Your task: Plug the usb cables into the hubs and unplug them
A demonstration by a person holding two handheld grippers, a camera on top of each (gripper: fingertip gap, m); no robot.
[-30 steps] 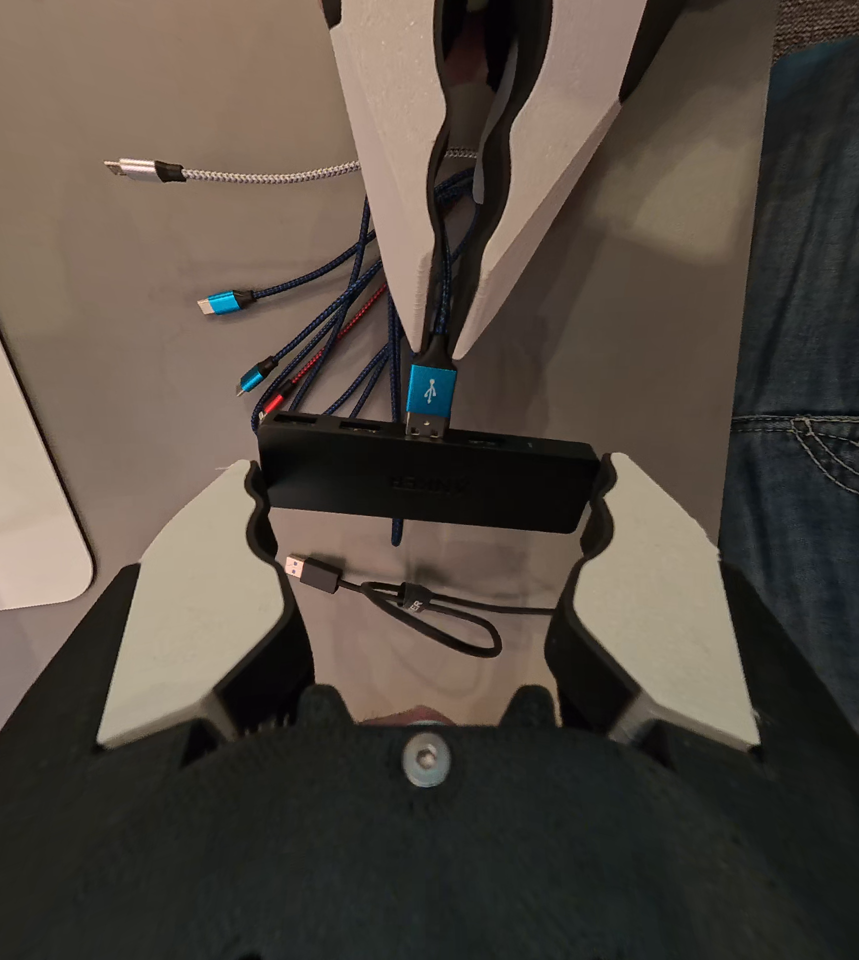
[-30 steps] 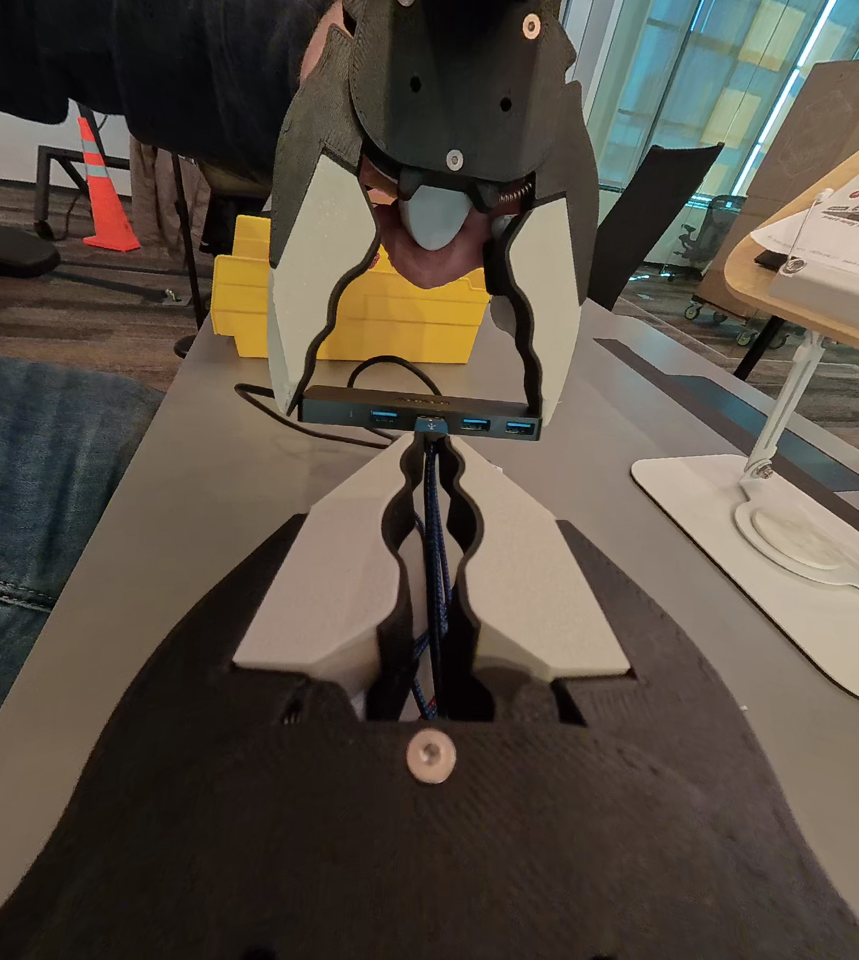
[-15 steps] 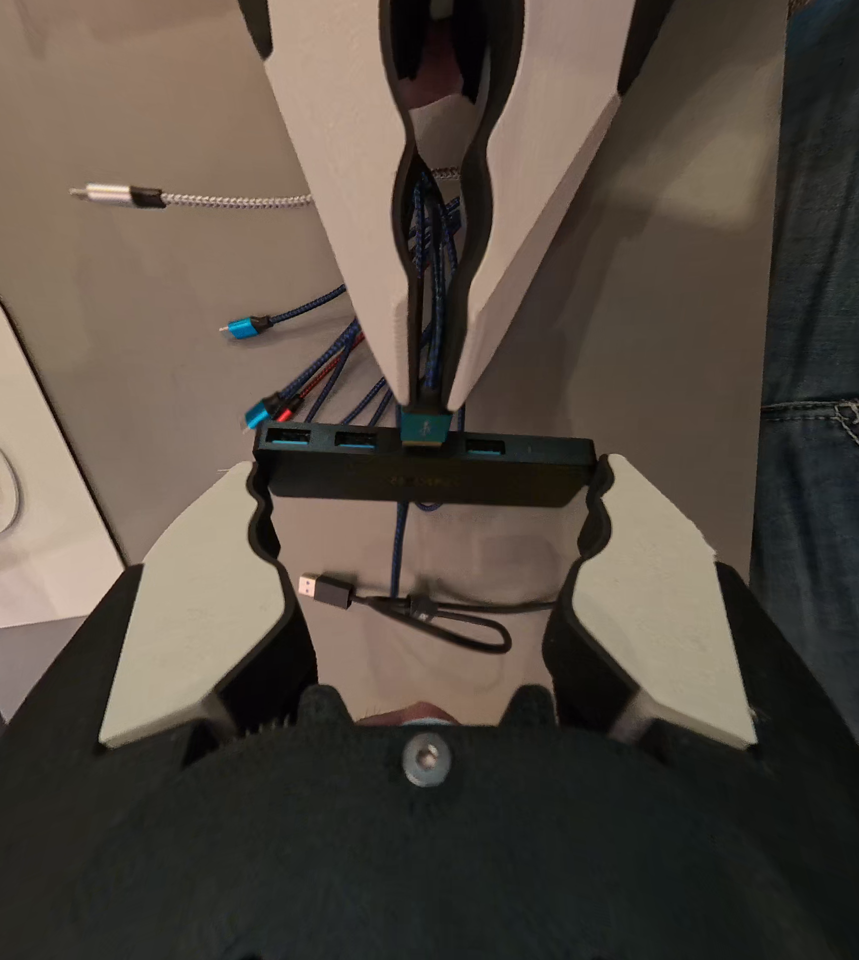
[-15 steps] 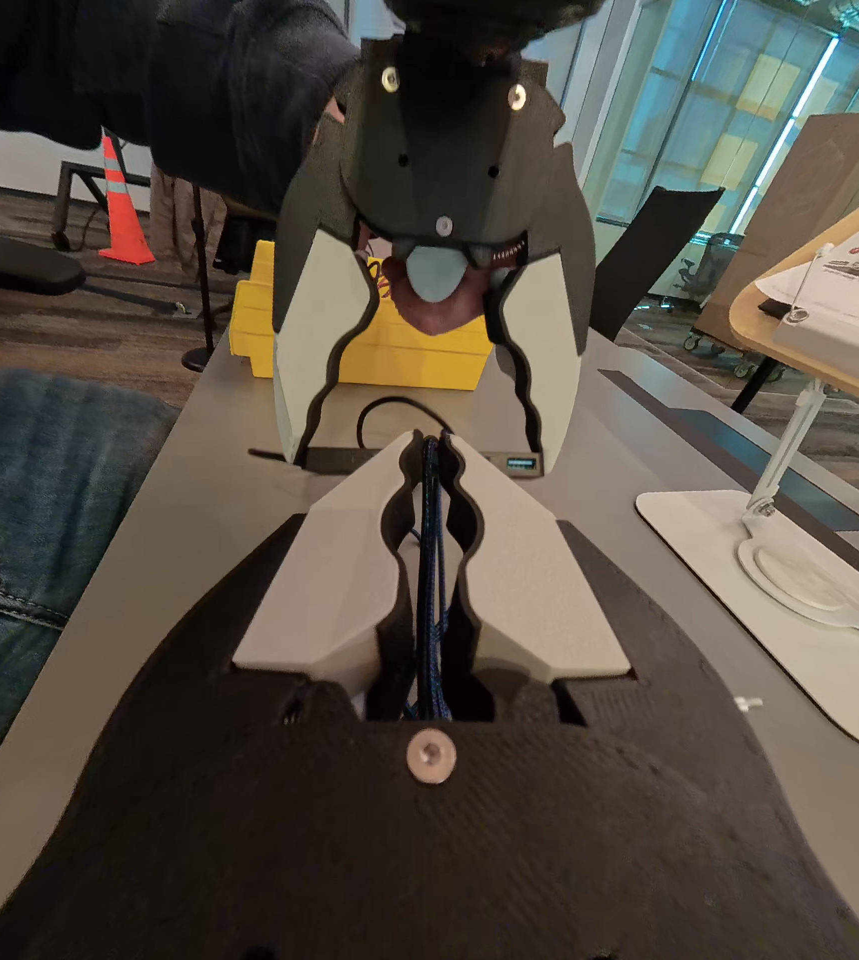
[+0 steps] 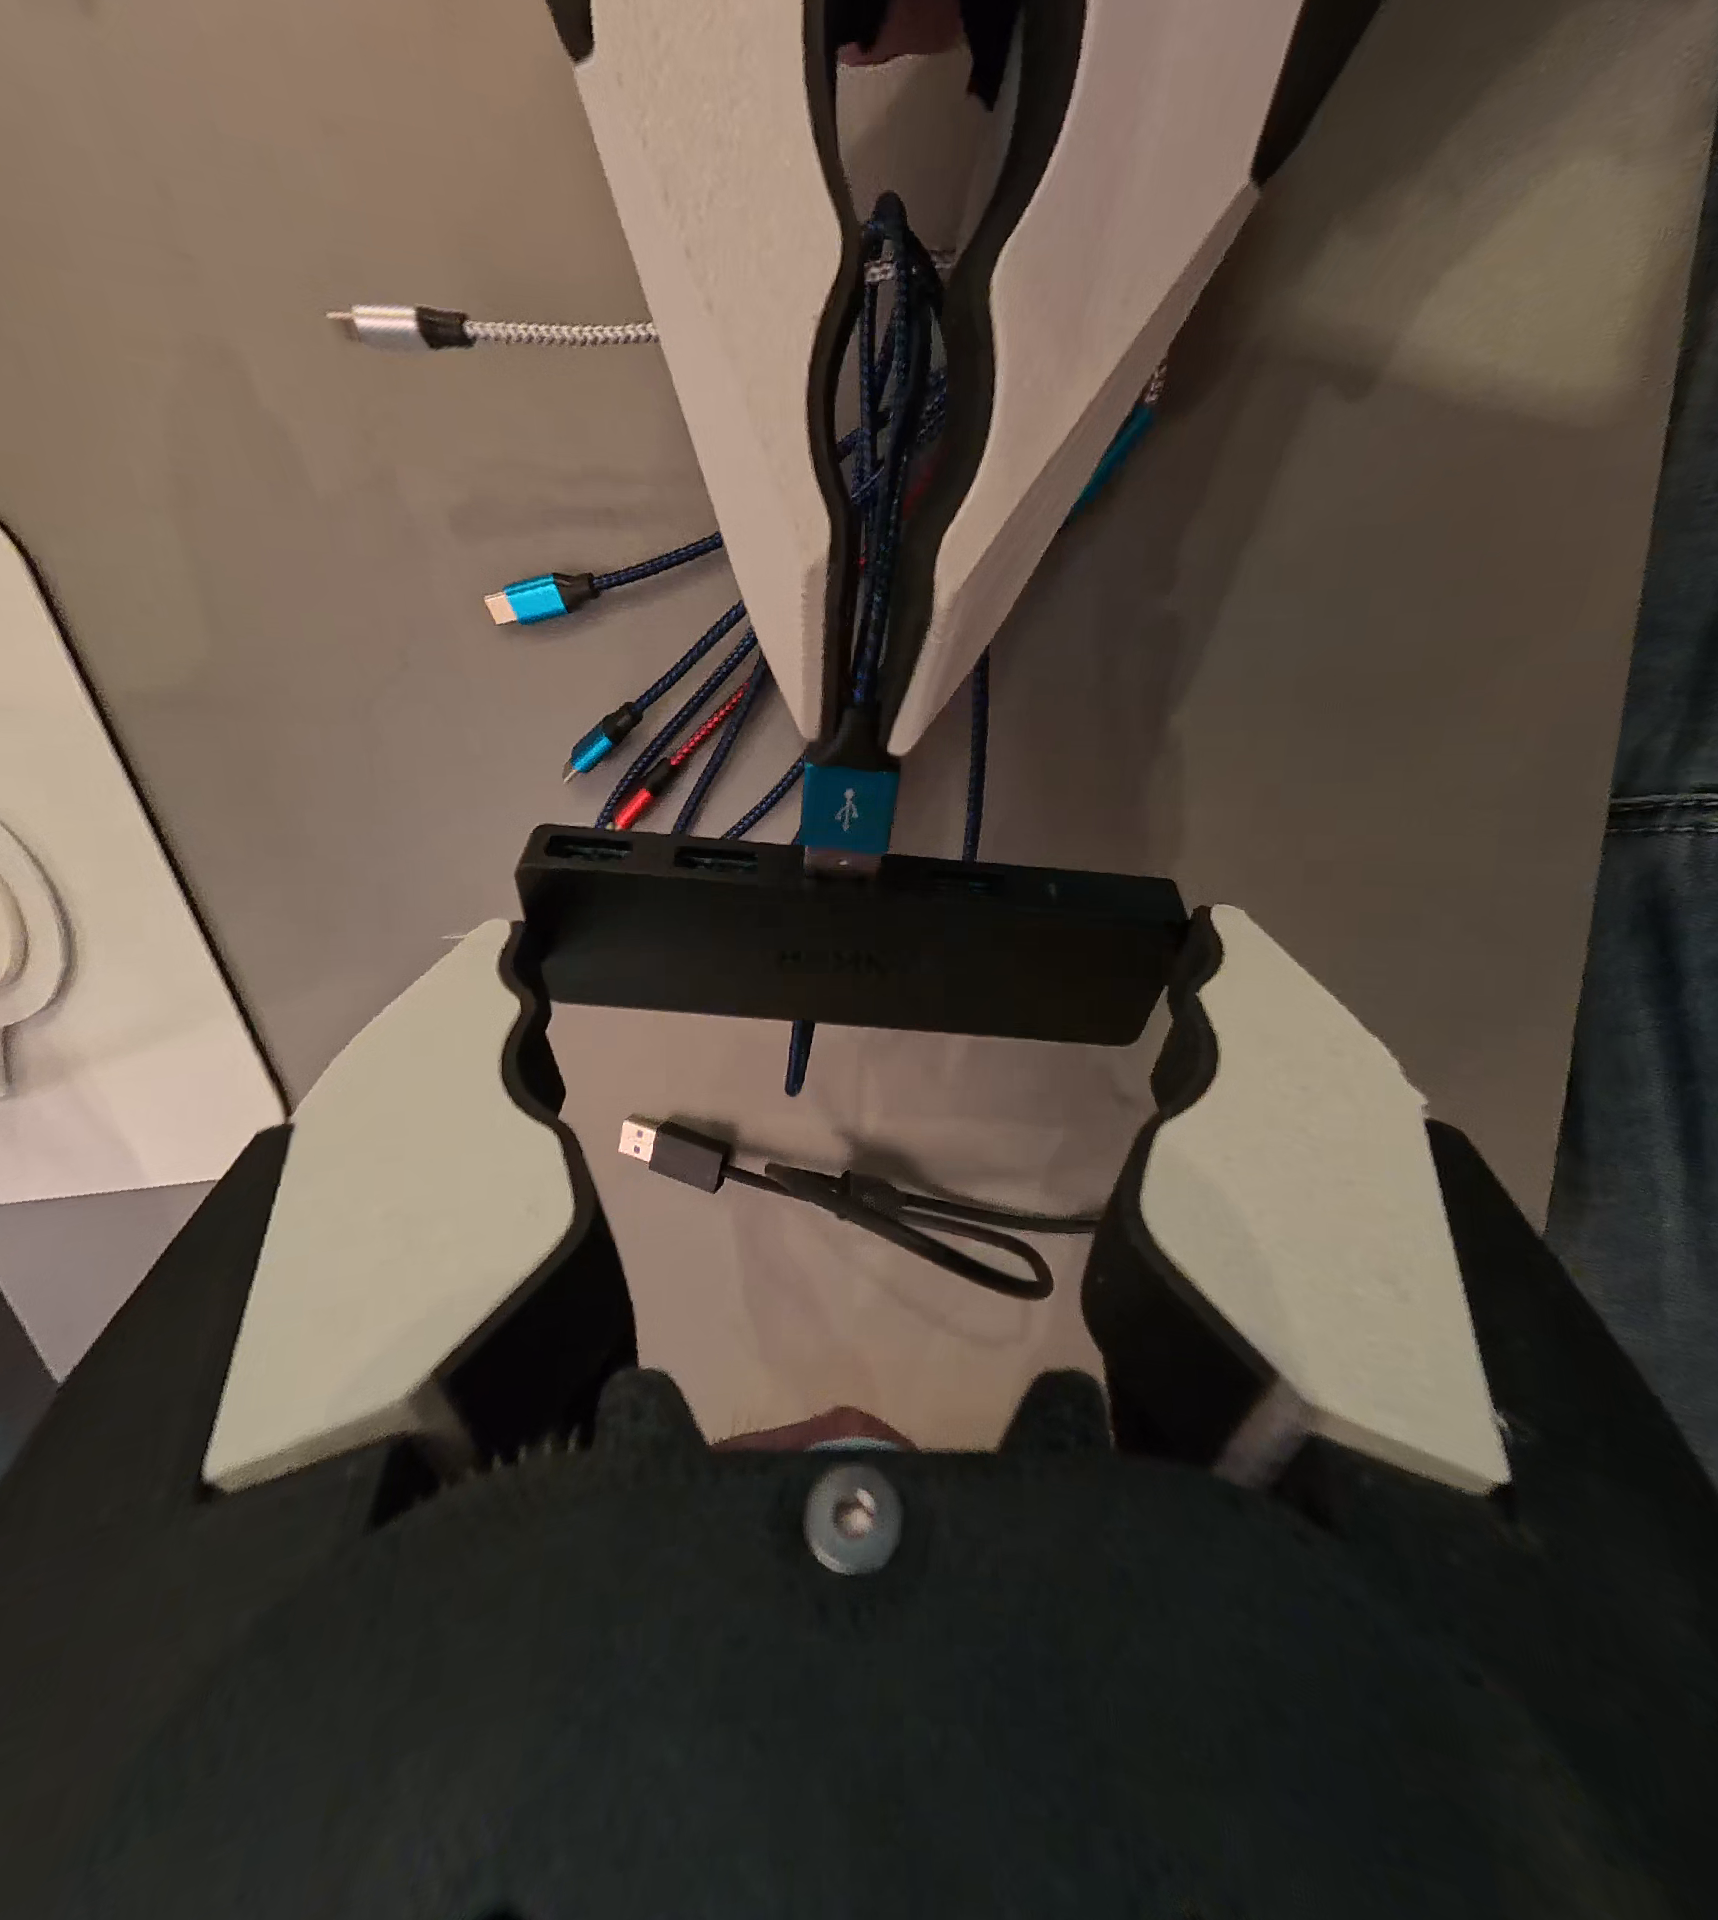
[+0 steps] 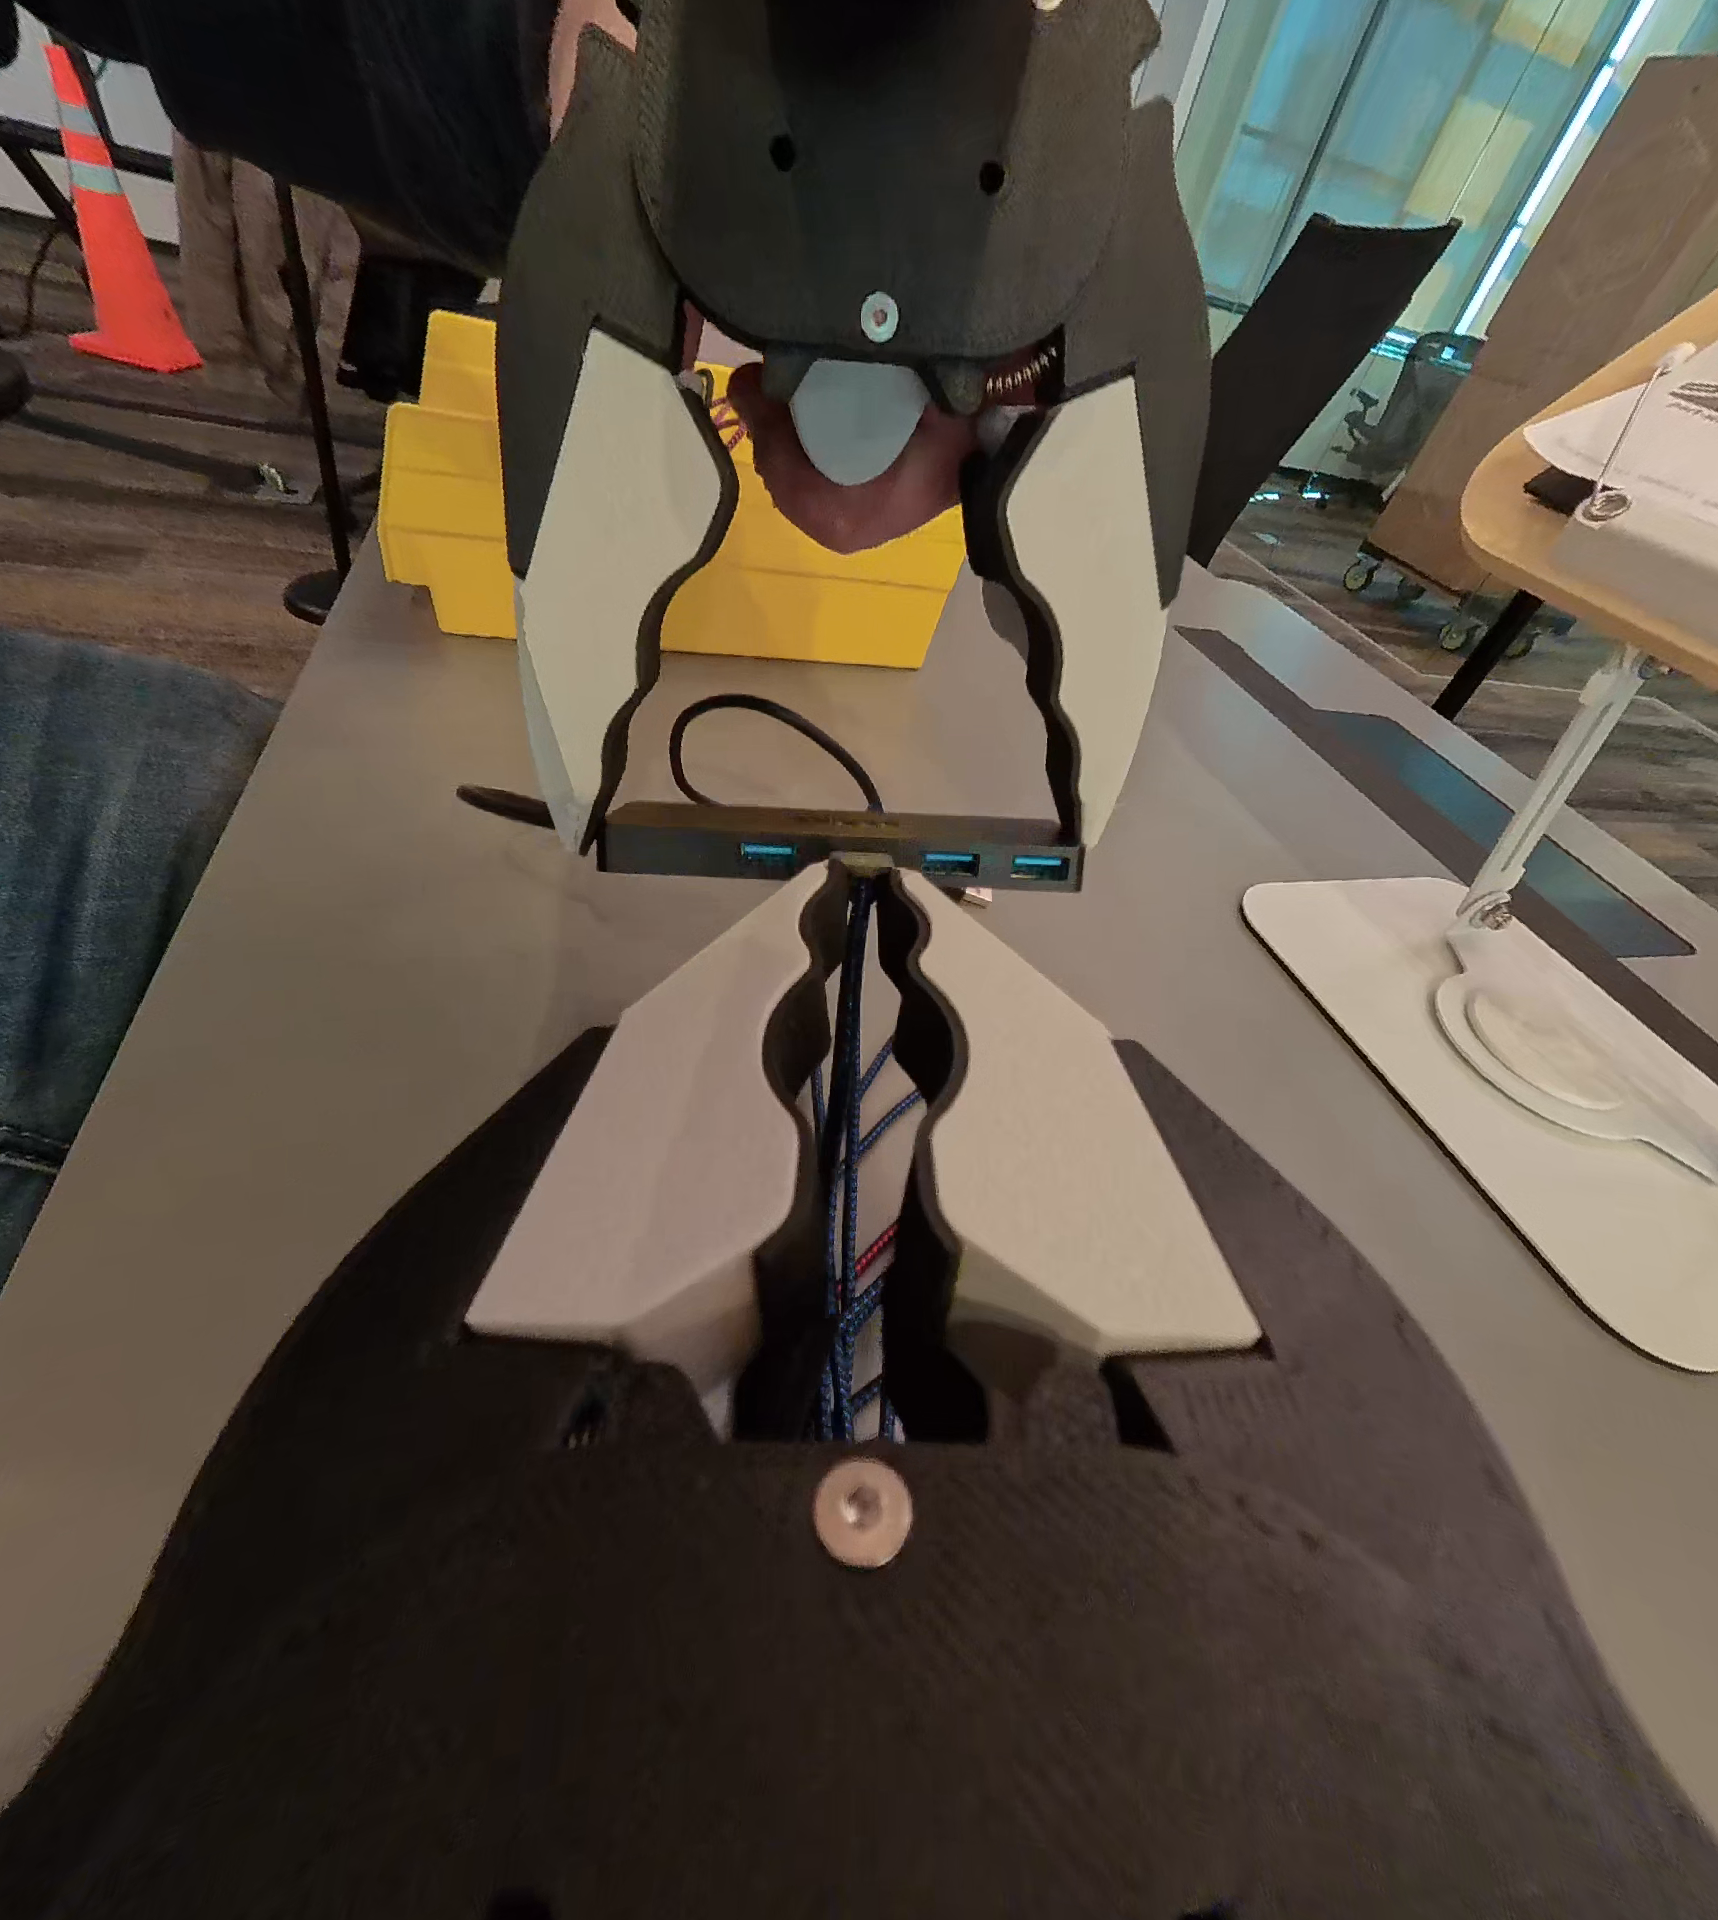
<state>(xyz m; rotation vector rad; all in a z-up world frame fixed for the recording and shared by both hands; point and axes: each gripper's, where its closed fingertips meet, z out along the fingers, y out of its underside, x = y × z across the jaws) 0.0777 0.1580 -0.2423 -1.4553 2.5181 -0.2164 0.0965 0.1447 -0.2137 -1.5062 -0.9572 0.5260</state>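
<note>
My left gripper [image 5: 855, 935] is shut on the two ends of a black USB hub [image 5: 834, 982] and holds it level above the grey table [image 5: 315, 156]. My right gripper [image 5: 850, 740] comes in from the far side, shut on the black collar of a blue braided USB cable [image 5: 876, 436]. Its blue plug [image 5: 847, 816] stands at the hub's third port, with a strip of the metal end showing. In the right wrist view my right gripper [image 6: 860, 883] points at the hub [image 6: 689, 847], held by the left gripper [image 6: 834, 831]. Three ports show empty.
The hub's own black lead and plug [image 5: 673, 1153] lie on the table under it. Loose connectors fan out left: silver [image 5: 387, 324], blue [image 5: 533, 603], red [image 5: 642, 790]. A white stand base [image 5: 55, 935] is left. A yellow bin [image 6: 730, 603] sits behind. A person's jeans [image 5: 1717, 727] border the table. My left and right fingertips are right by each other.
The right gripper pushed the blue plug deep into the hub's port, then drew it partly back, so the metal end shows again. The left gripper still holds the hub.
</note>
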